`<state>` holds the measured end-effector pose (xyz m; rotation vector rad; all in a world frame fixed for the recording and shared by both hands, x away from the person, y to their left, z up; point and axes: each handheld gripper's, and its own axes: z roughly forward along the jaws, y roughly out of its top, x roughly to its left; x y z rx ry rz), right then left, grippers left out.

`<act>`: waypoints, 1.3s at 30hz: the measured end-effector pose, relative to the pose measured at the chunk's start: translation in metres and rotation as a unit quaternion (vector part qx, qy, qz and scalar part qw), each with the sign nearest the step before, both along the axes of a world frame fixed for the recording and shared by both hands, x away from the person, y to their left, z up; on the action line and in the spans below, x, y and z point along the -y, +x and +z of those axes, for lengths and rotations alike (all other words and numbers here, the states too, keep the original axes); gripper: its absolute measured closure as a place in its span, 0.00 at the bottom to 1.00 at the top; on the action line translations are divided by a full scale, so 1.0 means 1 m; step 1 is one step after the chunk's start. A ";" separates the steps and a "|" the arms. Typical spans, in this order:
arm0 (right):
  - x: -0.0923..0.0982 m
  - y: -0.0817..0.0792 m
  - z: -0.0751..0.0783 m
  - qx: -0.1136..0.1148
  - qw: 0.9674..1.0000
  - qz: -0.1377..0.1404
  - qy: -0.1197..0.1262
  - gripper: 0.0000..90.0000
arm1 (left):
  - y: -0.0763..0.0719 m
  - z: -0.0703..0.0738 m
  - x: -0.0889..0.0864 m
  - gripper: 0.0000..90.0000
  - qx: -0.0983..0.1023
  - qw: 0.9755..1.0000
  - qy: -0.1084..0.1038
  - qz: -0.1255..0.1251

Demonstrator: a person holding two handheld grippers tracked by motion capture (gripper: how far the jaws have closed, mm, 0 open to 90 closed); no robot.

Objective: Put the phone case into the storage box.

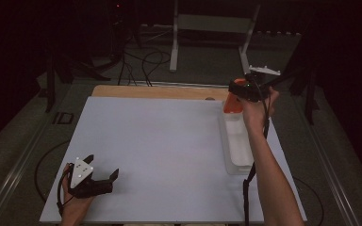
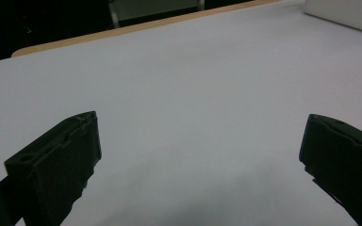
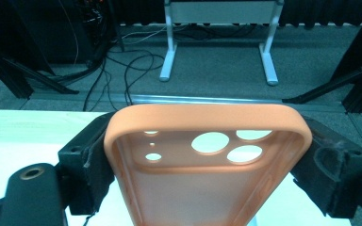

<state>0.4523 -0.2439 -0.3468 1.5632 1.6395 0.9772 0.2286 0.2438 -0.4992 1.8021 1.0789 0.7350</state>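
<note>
An orange phone case with round camera cut-outs sits between the jaws of my right gripper, which is shut on its two long sides. In the high view that right gripper holds the orange case above the far end of a white tray. My left gripper rests low at the near left of the white table. In the left gripper view its jaws stand wide apart, with my left gripper open and bare tabletop between them.
The white tray lies along the table's right side. A strip of wood shows at the table's far edge. Beyond it, a white frame stand and cables lie on the dark floor.
</note>
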 end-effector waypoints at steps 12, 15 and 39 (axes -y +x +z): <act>0.007 0.001 -0.005 -0.002 1.000 -0.007 -0.002 0.18 | 0.000 0.000 0.000 0.00 0.001 1.000 0.000 0.000; 0.010 0.002 -0.006 -0.003 1.000 -0.009 -0.002 0.18 | -0.001 0.000 0.000 0.00 0.002 1.000 0.001 0.000; 0.018 0.008 -0.028 -0.016 1.000 -0.015 -0.004 0.18 | -0.001 0.000 0.000 0.00 0.002 1.000 -0.001 0.000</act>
